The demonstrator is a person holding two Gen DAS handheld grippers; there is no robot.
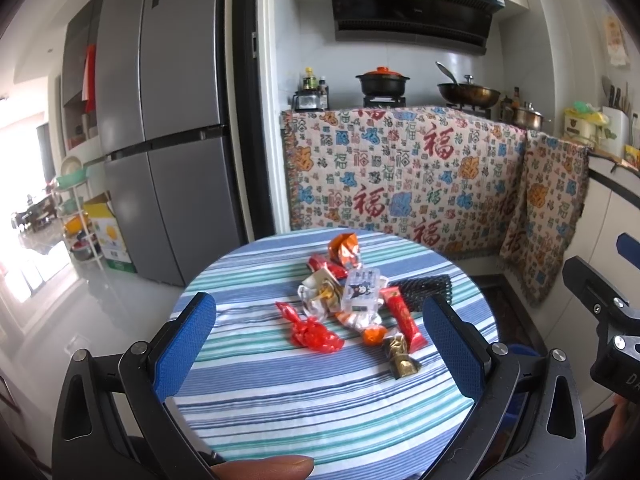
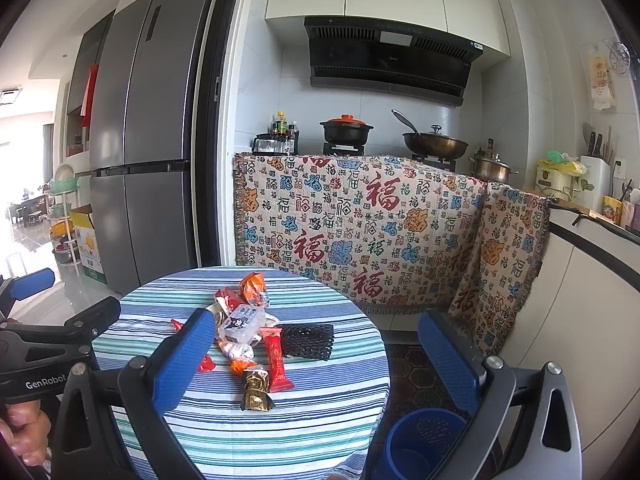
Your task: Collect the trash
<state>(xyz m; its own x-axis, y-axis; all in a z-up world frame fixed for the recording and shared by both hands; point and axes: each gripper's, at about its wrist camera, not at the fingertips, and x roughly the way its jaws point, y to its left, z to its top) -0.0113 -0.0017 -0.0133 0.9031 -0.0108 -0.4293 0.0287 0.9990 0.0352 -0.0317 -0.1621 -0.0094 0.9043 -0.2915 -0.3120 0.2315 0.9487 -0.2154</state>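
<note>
A heap of trash lies mid-table on a round table with a striped cloth [image 1: 320, 420]: a crumpled red wrapper [image 1: 314, 330], an orange wrapper [image 1: 344, 250], a clear plastic box [image 1: 362, 292], a black foam net [image 1: 424, 288], a long red wrapper [image 1: 406, 320] and a gold wrapper [image 1: 400, 356]. My left gripper [image 1: 320, 344] hangs open just short of the heap, holding nothing. My right gripper [image 2: 316, 360] is open too, above the table's right side, with the gold wrapper [image 2: 256, 390] and black net [image 2: 308, 340] ahead of it.
A blue perforated bin [image 2: 424, 440] stands on the floor at the table's right edge. Behind are a grey fridge [image 2: 140, 140], a counter draped with a patterned cloth [image 2: 360, 232], and pots on the stove. A person's thumb [image 1: 264, 466] shows at the bottom.
</note>
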